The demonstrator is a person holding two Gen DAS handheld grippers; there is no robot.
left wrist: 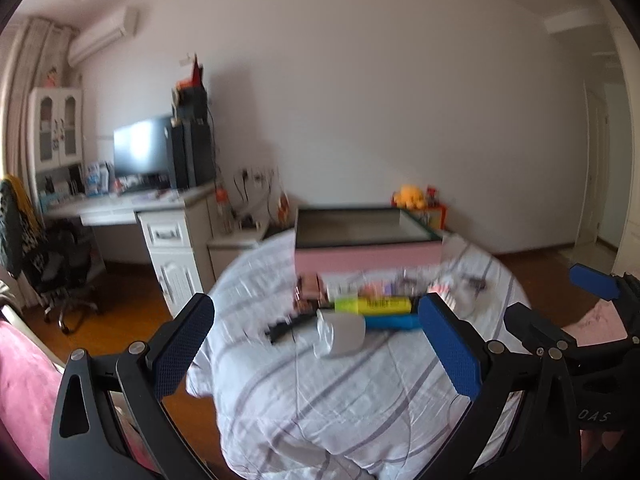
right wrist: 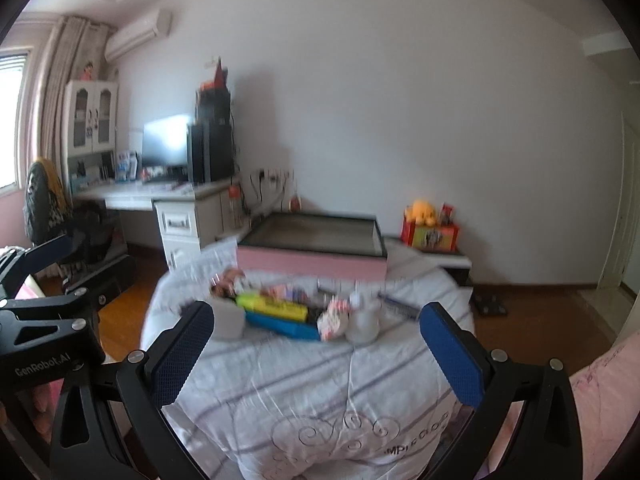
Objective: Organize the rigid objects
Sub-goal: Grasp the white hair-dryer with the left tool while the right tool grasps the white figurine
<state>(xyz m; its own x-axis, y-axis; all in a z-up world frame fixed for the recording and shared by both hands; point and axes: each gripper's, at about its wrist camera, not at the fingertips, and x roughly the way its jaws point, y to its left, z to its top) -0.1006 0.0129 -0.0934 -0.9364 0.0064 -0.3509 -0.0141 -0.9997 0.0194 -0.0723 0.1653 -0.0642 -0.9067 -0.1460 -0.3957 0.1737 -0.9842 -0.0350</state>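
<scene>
Left gripper (left wrist: pixel 316 344): was held above the near part of the quilt, its blue-padded jaws spread wide with nothing between them; it also showed at the left edge of the right wrist view.
Right gripper (right wrist: pixel 316 344): was likewise wide apart and empty, held over the quilt's near edge; part of it showed at the right edge of the left wrist view.
Quilt (right wrist: pixel 304 392): white with grey stripes and a swirl pattern, it formed a mound that carried all the small items.
Clutter: a blurred row of small rigid items lay across the top of the quilt, ahead of both grippers and touched by neither.
Yellow box (left wrist: pixel 372 305): lay on its side in the middle of the row, lettering too blurred to read.
Blue case (left wrist: pixel 394 322): lay just in front of the yellow box, touching it.
Grey cup (left wrist: pixel 346 336): lay tipped on its side at the blue case's left end in the left wrist view.
White bottle (right wrist: pixel 362 320): stood at the right end of the row in the right wrist view, beside a pink-patterned item.
Black piece (left wrist: pixel 286 326): lay left of the grey cup; its kind could not be told.
Pink box (right wrist: pixel 312 262): a large open container with a dark rim, it stood behind the row, its inside bare.
Background: a desk (left wrist: pixel 132 208) with a monitor (left wrist: pixel 142 148) stood at the left wall.
</scene>
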